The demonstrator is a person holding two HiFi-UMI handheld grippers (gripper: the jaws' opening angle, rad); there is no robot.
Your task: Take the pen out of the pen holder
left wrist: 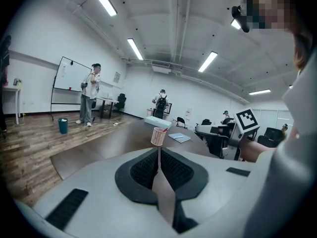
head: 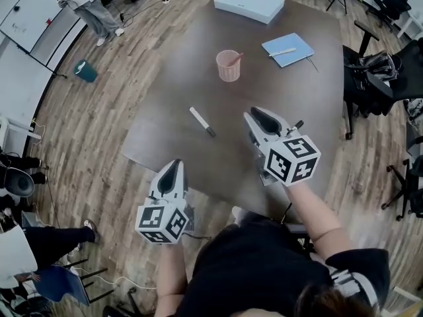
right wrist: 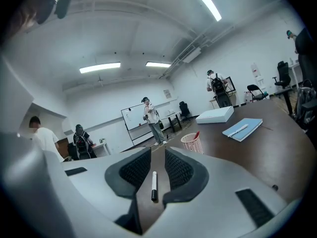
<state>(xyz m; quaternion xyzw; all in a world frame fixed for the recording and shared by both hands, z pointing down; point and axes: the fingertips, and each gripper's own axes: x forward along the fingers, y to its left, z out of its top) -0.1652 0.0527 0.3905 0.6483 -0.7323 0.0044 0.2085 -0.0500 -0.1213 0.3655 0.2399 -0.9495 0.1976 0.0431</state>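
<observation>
Though one pen (head: 202, 121) lies on the table (head: 284, 98), the holder (head: 228, 69) seemingly holds another.

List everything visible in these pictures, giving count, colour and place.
Rectangular table: one, dark brown, centre.
Mesh pen holder: one, pink, mid-table.
Slim pen: one, red, inside the holder.
Capped marker: one, white with black cap, lying on table's near side.
Notebook: one, blue, table's far right.
Second pen: one, white, on the notebook.
Flat box: one, white, table's far edge.
Bin: one, teal, floor, left.
Left gripper: one, grey, near edge, shut, empty.
Right gripper: one, grey, over table, open, empty.
</observation>
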